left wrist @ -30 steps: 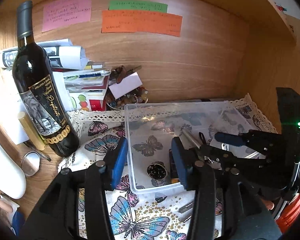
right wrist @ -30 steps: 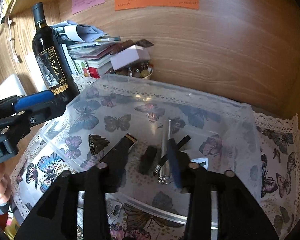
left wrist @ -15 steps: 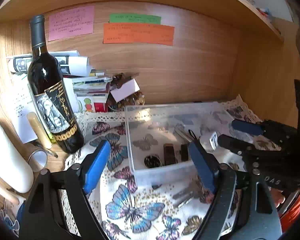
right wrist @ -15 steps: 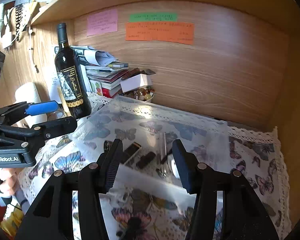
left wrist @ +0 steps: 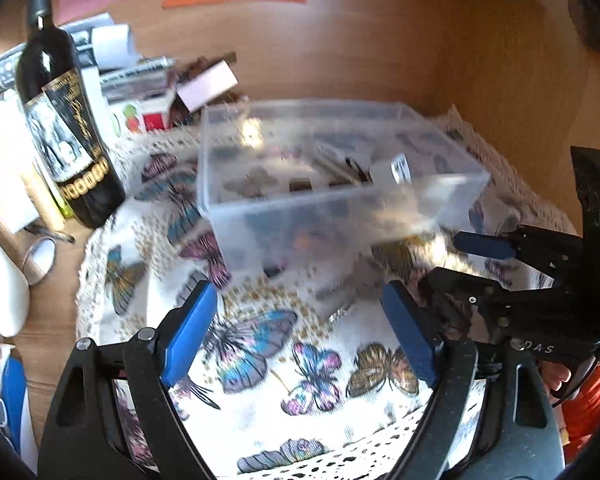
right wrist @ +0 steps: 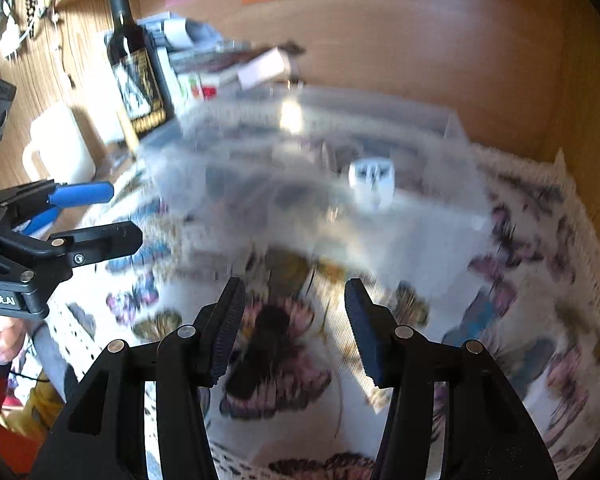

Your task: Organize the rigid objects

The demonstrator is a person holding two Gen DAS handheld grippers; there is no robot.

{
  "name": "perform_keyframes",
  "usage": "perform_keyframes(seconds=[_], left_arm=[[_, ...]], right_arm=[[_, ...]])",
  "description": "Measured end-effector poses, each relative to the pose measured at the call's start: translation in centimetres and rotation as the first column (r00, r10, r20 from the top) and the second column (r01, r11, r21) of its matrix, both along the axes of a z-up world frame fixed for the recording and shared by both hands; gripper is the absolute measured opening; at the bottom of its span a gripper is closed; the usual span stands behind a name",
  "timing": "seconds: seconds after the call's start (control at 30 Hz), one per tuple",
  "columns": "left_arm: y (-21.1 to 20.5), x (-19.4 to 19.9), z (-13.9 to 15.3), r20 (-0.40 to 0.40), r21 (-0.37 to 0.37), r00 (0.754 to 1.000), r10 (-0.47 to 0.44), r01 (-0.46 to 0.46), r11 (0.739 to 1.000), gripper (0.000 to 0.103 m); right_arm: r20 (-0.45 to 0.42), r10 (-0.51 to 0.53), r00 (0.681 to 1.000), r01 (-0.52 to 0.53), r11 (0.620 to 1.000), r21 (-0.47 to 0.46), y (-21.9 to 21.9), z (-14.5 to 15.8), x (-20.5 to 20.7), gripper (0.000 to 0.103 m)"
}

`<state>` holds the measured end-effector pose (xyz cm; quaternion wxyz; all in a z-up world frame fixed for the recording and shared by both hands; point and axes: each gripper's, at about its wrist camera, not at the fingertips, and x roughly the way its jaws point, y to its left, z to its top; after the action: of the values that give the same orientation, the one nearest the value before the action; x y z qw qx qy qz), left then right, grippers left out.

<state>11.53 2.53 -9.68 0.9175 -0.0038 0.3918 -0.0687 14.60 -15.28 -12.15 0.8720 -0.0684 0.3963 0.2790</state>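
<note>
A clear plastic bin [left wrist: 332, 184] stands on the butterfly cloth [left wrist: 260, 344] and holds several small items, among them a white plug [left wrist: 396, 168] and dark sticks. It also shows, blurred, in the right wrist view [right wrist: 308, 168], with the white plug [right wrist: 372, 184] inside. My left gripper [left wrist: 304, 328] is open and empty, in front of the bin above the cloth. My right gripper [right wrist: 294, 320] is open and empty, low over the cloth in front of the bin. A dark blurred object [right wrist: 268, 344] lies on the cloth between its fingers. The right gripper shows from the side in the left view [left wrist: 472, 260].
A dark wine bottle [left wrist: 64, 128] stands left of the bin. Books and papers [left wrist: 132, 80] are stacked behind it against the wooden back wall. A white mug [right wrist: 60, 148] and a small ring [left wrist: 40, 256] are at the left. A wooden side wall [left wrist: 540, 100] closes the right.
Both grippers have pulled back from the bin and dropped lower toward the cloth. The left gripper opened wide. Both views are now motion-blurred.
</note>
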Motion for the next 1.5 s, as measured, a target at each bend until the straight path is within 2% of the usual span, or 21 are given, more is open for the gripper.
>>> perform_keyframes(seconds=[0.27, 0.4, 0.47, 0.53, 0.77, 0.83, 0.9, 0.97, 1.0, 1.17, 1.3, 1.37, 1.5], left_arm=[[-2.2, 0.7, -1.7, -0.077, -0.001, 0.996, -0.047, 0.047, 0.999, 0.085], [-3.7, 1.6, -2.2, -0.084, 0.062, 0.994, -0.071, 0.077, 0.995, 0.085], [-4.0, 2.3, -2.5, -0.095, 0.073, 0.993, -0.071, 0.078, 0.994, 0.085], [-4.1, 3.0, -2.6, -0.104, 0.077, 0.992, -0.068, 0.076, 0.994, 0.085], [-6.1, 4.9, -3.6, -0.122, 0.176, 0.986, -0.114, 0.135, 0.975, 0.085], [-6.4, 5.3, -4.2, -0.131, 0.179, 0.983, -0.125, 0.148, 0.973, 0.083], [-6.4, 5.5, -4.1, -0.129, 0.152, 0.980, -0.150, 0.169, 0.974, 0.074], [-6.4, 5.4, -4.0, -0.131, 0.125, 0.976, -0.176, 0.192, 0.973, 0.058], [-6.7, 5.3, -4.1, -0.127, 0.128, 0.975, -0.183, 0.199, 0.972, 0.055], [-8.1, 4.6, -4.1, -0.104, 0.165, 0.969, -0.223, 0.237, 0.957, 0.027], [-8.7, 3.9, -4.0, -0.090, 0.189, 0.973, -0.214, 0.228, 0.955, 0.023], [-8.4, 3.7, -4.0, -0.090, 0.175, 0.974, -0.206, 0.219, 0.960, 0.022], [-7.6, 2.6, -3.2, -0.070, 0.144, 0.980, -0.185, 0.194, 0.970, 0.013]], right_arm=[[-0.046, 0.012, 0.999, -0.011, 1.000, 0.009, -0.7, -1.7, -1.3, 0.047], [-0.054, 0.031, 0.998, -0.030, 0.999, 0.028, -1.2, -1.8, -1.7, 0.034], [-0.051, 0.052, 0.997, -0.051, 0.998, 0.033, -1.1, -1.7, -2.0, 0.024], [-0.046, 0.074, 0.996, -0.073, 0.997, 0.033, -0.9, -1.6, -2.3, 0.019], [-0.058, 0.098, 0.993, -0.093, 0.992, 0.087, -1.6, -2.0, -2.6, 0.016], [-0.059, 0.096, 0.994, -0.090, 0.991, 0.096, -1.6, -2.0, -2.6, 0.016], [-0.059, 0.093, 0.994, -0.087, 0.991, 0.100, -1.6, -2.0, -2.6, 0.014], [-0.044, 0.078, 0.996, -0.074, 0.994, 0.084, -1.6, -1.9, -2.7, 0.014], [-0.033, 0.069, 0.997, -0.067, 0.995, 0.073, -1.7, -1.8, -2.7, 0.014], [-0.005, 0.013, 1.000, -0.013, 0.998, 0.063, -2.5, -1.2, -2.5, 0.014], [0.021, -0.024, 0.999, 0.023, 0.998, 0.060, -3.2, -0.4, -2.4, 0.014], [0.038, -0.037, 0.999, 0.035, 0.998, 0.053, -3.3, 0.0, -2.3, 0.014], [0.056, -0.052, 0.997, 0.048, 0.997, 0.058, -3.4, 0.7, -2.1, 0.014]])
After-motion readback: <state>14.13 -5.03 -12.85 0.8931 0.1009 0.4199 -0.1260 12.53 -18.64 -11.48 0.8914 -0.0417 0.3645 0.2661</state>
